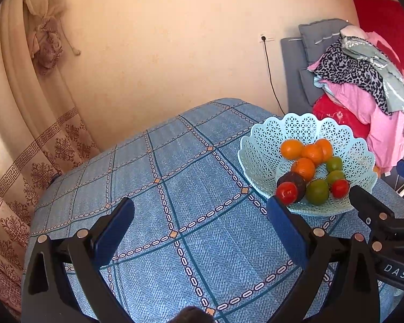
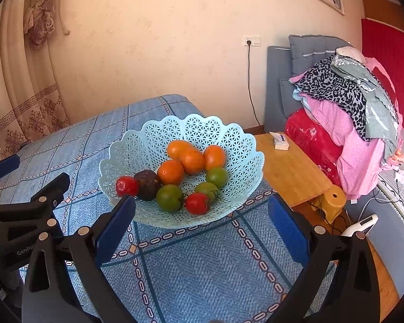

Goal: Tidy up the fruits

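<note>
Right gripper [image 2: 202,228] open, basket [image 2: 137,145] — nearside hidden

Perforated plastic basket [image 2: 148,145] on woven cloth tablecloth [image 2: 202,269]

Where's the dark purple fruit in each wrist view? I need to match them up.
Left wrist: dark fruit sits right of centre, at the basket's near-left side, behind a red fruit.
Right wrist: dark fruit lies left of centre, between a red fruit and a green one.
Shared landmark: the wall socket.
</note>
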`<state>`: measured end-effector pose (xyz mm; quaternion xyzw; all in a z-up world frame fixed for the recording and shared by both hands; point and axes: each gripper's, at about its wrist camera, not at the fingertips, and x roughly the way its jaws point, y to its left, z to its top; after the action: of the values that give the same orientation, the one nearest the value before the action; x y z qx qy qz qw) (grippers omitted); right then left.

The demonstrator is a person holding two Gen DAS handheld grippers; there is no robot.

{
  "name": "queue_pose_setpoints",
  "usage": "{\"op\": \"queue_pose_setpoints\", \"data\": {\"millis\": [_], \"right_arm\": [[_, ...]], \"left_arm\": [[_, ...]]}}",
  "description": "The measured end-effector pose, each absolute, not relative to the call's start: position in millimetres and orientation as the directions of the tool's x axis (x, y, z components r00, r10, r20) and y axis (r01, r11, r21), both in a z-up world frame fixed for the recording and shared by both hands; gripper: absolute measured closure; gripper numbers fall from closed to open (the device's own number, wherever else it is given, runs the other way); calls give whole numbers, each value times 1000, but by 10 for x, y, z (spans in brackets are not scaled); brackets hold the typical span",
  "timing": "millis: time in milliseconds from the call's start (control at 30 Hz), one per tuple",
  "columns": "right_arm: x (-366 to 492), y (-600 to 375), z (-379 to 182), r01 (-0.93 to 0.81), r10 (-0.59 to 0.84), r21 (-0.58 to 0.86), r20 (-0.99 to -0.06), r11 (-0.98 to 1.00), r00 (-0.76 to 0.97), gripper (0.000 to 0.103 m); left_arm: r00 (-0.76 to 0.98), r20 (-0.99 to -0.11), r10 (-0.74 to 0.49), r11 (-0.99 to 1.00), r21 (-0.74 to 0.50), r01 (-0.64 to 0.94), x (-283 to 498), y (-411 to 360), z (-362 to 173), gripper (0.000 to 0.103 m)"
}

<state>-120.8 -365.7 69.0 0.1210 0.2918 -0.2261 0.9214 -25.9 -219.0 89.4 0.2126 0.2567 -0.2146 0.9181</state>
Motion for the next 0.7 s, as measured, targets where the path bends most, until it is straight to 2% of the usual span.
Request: {"op": "queue_pose_setpoints", "data": {"millis": [700], "right_arm": [[-1222,-3748,641,498,-346,103,-598,861,723,3]], "left_arm": [[779,-566,-270,803,313,507,-271,-2314,824,5]]}}
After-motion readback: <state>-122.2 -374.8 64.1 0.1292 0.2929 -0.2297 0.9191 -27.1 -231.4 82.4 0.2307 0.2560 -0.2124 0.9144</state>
